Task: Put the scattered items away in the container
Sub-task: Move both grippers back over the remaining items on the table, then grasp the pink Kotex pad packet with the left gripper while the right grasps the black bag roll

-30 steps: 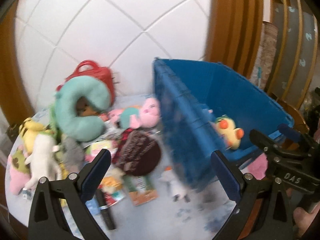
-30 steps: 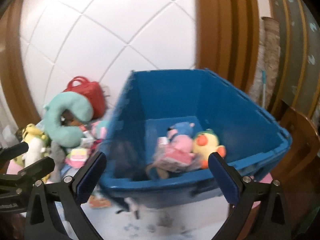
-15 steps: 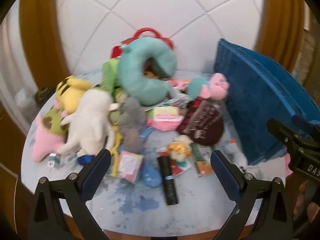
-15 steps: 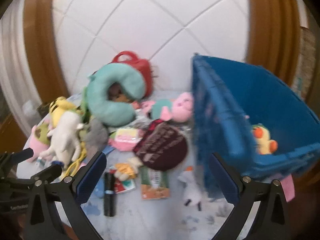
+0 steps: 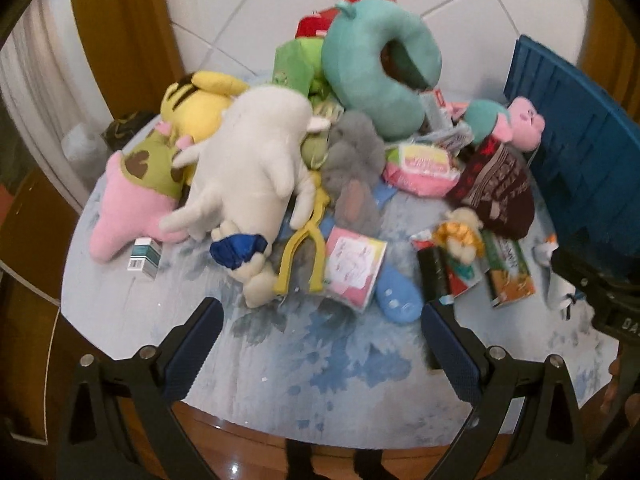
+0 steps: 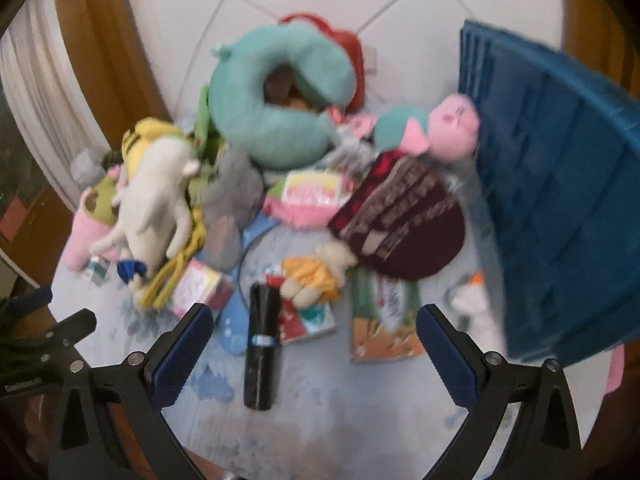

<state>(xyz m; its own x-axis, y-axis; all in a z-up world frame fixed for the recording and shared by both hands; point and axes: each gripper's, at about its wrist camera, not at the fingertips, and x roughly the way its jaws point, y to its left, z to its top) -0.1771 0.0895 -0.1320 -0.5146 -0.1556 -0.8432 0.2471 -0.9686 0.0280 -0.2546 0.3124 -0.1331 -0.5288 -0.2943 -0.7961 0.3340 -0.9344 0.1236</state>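
White tiled wall behind a round pale-blue table [image 5: 320, 360], w/ plush toys, packets etc. heaped beside the ribbed blue plastic crate [image 5: 580, 148] at right. Both my left gripper [image 5: 320, 340] & right gripper [image 6: 312, 344] hang spread wide, holding nothing. Right one faces the black cylinder tube [image 6: 261, 344]: I'd straddle it across its width, low to the table, then close firmly.
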